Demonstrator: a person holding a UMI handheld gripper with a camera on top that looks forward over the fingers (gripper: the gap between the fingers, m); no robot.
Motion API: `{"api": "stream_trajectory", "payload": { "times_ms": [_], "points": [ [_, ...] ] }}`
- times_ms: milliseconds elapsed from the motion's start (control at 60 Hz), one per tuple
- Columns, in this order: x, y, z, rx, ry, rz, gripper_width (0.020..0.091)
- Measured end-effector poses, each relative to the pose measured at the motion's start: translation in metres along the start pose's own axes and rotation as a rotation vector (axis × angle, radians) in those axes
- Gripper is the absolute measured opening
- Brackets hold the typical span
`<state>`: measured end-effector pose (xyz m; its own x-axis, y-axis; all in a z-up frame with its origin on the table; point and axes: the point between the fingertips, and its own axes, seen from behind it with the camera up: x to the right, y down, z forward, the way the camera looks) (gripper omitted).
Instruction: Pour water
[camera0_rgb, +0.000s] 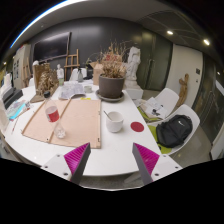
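- White tabletop (110, 150) filled the middle of a dim room, with a potted plant (111, 75) at its far side.
- Its cups sat within reach: a red cup (52, 113) on a wooden board (62, 122), a white mug (115, 121) beside it.
- Raised well back, the gripper (108, 160) held nothing, fingers spread wide, probably surveying before approaching.

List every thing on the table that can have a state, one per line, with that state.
claw: open, holding nothing, short of all the cups
red cup: upright on the wooden board, contents not visible
clear glass: upright on the board, looks empty
white mug: upright on the table, beside the board
red lid: lying flat on the table
potted plant: upright, dry-looking
black backpack: resting on a white chair
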<state>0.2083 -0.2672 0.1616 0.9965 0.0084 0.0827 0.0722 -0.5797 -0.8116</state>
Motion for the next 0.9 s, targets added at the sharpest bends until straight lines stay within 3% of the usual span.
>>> {"api": "stream_trajectory", "payload": {
  "times_ms": [183,300,550,767,833,900],
  "points": [
    [-0.043,0.003,0.005,0.001,-0.014,-0.003,0.0853],
    [-0.110,0.007,0.017,0.006,-0.041,-0.016,0.0858],
    [-0.224,-0.002,0.078,0.102,-0.117,-0.017,0.0859],
    [-0.263,-0.032,0.161,0.195,-0.092,0.043,0.0852],
    [-0.268,-0.042,0.177,0.224,-0.087,0.061,0.0801],
    [-0.274,-0.045,0.190,0.227,-0.088,0.064,0.0667]
  ]
}}
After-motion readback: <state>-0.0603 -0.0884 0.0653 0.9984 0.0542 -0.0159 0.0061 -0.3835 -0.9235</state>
